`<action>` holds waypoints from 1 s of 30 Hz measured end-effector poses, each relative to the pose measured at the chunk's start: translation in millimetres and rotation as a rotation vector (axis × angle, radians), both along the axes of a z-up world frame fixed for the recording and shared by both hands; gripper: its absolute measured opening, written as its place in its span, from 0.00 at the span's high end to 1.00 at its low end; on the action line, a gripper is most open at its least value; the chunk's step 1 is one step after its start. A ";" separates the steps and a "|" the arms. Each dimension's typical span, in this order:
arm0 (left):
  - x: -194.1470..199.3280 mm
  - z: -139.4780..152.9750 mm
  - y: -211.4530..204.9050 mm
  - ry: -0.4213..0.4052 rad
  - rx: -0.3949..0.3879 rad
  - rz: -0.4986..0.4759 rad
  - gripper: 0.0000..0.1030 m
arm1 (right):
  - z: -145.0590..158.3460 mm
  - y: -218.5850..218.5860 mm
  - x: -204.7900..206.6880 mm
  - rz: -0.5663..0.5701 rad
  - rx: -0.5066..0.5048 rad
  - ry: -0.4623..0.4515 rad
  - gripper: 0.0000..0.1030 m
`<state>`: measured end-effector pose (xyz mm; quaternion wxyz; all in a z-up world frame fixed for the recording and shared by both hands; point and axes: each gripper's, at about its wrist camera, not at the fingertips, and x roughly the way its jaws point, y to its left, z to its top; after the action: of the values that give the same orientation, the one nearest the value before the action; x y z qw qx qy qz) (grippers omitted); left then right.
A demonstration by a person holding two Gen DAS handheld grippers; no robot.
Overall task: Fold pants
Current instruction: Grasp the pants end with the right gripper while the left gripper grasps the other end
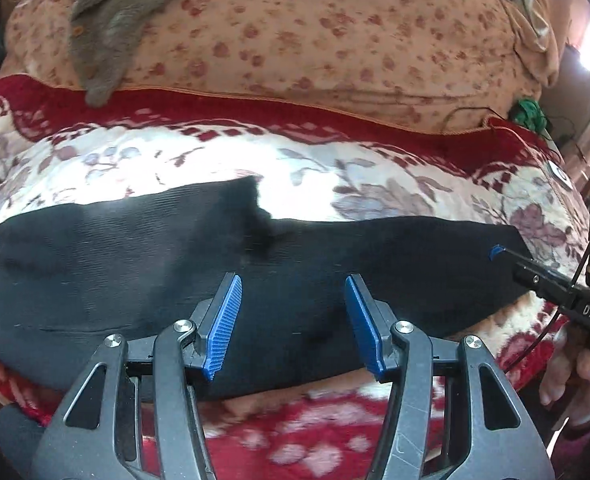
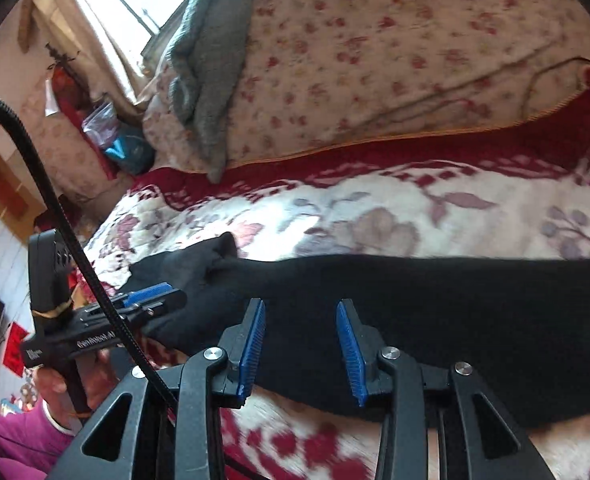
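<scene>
The black pants (image 1: pixel 135 280) lie folded into a long band across the red-and-cream floral blanket (image 1: pixel 215 160). In the left wrist view my left gripper (image 1: pixel 295 320) hovers over the band's middle, open, with its blue pads (image 1: pixel 225 320) wide apart and nothing between them. My right gripper (image 1: pixel 499 252) reaches in from the right near the band's right end. In the right wrist view the pants (image 2: pixel 435 304) run from left to right. The right gripper (image 2: pixel 301 350) stands open above their near edge, holding nothing. The left gripper (image 2: pixel 155 300) shows at the pants' left end.
A pink flowered quilt (image 1: pixel 315 32) is piled behind the blanket, with a grey garment (image 1: pixel 111 20) draped over it. A hand (image 2: pixel 55 384) in a pink sleeve holds the left gripper, and a black cable (image 2: pixel 55 200) crosses that view. A bright window (image 2: pixel 127 0) is at the far left.
</scene>
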<state>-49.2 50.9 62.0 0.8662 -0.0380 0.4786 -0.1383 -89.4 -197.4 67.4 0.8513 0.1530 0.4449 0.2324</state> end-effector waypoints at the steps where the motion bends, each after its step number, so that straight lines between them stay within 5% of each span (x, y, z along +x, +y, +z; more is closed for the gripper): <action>1: 0.5 -0.1 -4.7 0.004 -0.003 -0.009 0.48 | -0.8 -9.7 -5.2 -0.023 -0.006 0.004 0.66; 11: 19.0 4.5 -60.9 0.034 -0.059 -0.162 0.48 | -11.8 -107.5 -52.2 -0.287 -0.009 0.101 0.60; 18: 37.1 1.8 -116.6 0.068 -0.096 -0.302 0.48 | -40.0 -154.6 -69.0 -0.438 0.087 0.237 0.54; 23: 48.8 -5.2 -159.2 0.092 -0.093 -0.412 0.48 | -56.7 -180.4 -57.6 -0.520 0.268 0.205 0.54; 30: 72.6 -14.7 -214.7 0.116 -0.095 -0.604 0.48 | -59.4 -186.5 -56.0 -0.499 0.285 0.165 0.56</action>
<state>23.3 -163.8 47.3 0.7544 0.0577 0.5100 -0.4092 -145.4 -383.9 8.0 0.8131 0.3939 0.4240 0.0630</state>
